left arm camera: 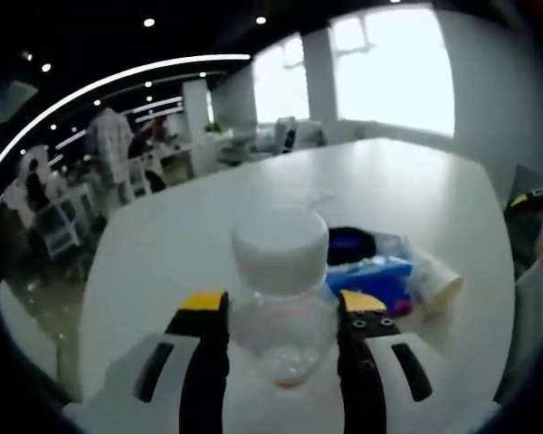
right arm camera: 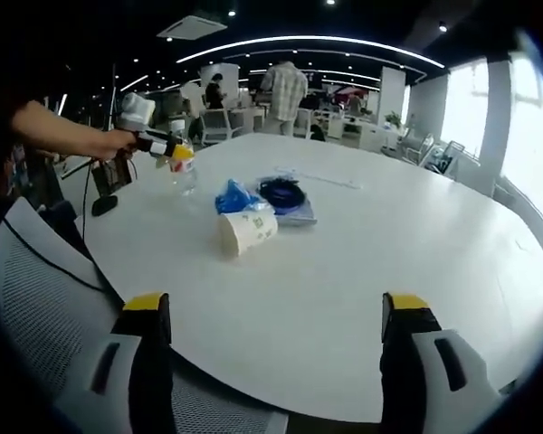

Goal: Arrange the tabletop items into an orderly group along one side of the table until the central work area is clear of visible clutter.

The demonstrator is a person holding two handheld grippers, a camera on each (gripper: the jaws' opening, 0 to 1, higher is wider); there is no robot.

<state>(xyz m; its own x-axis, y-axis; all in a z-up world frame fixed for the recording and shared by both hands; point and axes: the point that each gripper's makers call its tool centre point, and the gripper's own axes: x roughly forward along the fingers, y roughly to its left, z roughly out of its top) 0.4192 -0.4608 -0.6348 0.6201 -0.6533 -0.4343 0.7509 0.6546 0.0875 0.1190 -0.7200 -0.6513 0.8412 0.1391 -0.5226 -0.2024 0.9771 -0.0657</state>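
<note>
Bottle (left arm camera: 281, 303), clear plastic with a white cap, is sitting between the jaws of the left gripper (left arm camera: 281, 312), which are closing against its sides; it looks nearly empty, with only a reddish tint at the bottom. In the right gripper view the same bottle (right arm camera: 183, 172) is standing near the far left edge of the round white table (right arm camera: 416, 271), with a person's hand (right arm camera: 113, 143) holding the left gripper (right arm camera: 167, 149) against it. One paper cup (right arm camera: 247, 231) is lying on its side near the middle of the table, its open mouth facing the camera; I cannot tell whether anything is inside. Just behind it are one blue packet (right arm camera: 235, 196) and one dark coiled cable (right arm camera: 281, 192), bunched close together. From the left gripper view the blue packet (left arm camera: 369, 274) and paper cup (left arm camera: 437, 282) are showing just beyond the bottle. The right gripper (right arm camera: 276, 339) is hanging over the near table edge with its jaws spread wide, grasping nothing. A mesh chair (right arm camera: 45, 298) is standing at the table's left side.
</note>
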